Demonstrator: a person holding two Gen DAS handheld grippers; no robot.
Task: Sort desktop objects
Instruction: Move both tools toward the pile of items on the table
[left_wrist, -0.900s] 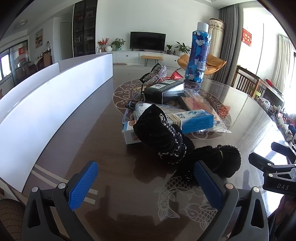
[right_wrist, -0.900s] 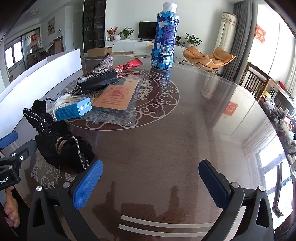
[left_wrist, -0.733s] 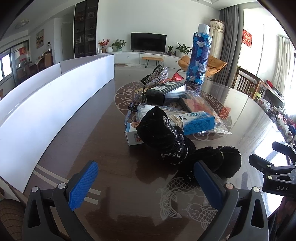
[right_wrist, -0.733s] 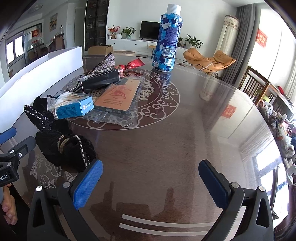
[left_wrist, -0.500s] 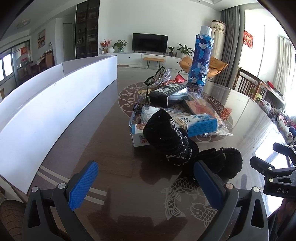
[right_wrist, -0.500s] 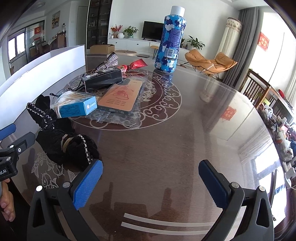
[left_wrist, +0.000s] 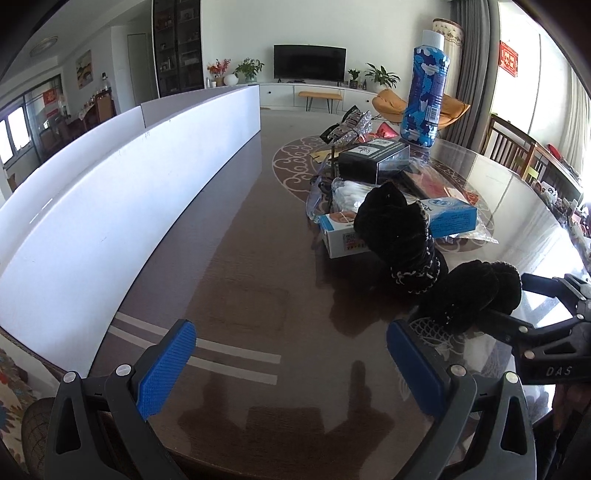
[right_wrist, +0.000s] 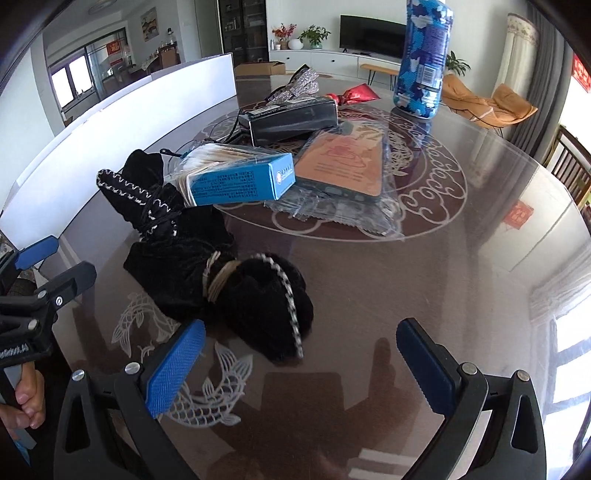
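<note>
Just ahead of the right tool (right_wrist: 299, 363), nearer its left pad, black velvet drawstring pouch (right_wrist: 236, 295) lies on bench (right_wrist: 424, 280). Both tools wide, empty; left tool (left_wrist: 290, 365).

The table (right_wrist: 424, 280) has a dark, glossy top that mirrors the windows, with pale inlaid fish and scroll patterns. On it lie fuzzy black cloth pouches (right_wrist: 255, 295) edged with white stitching, a smooth cardboard blue box (right_wrist: 240, 181) and crinkly clear plastic wrapping (right_wrist: 384, 218). The gripper pads (right_wrist: 173, 367) are ribbed blue rubber on matt black plastic frames.
</note>
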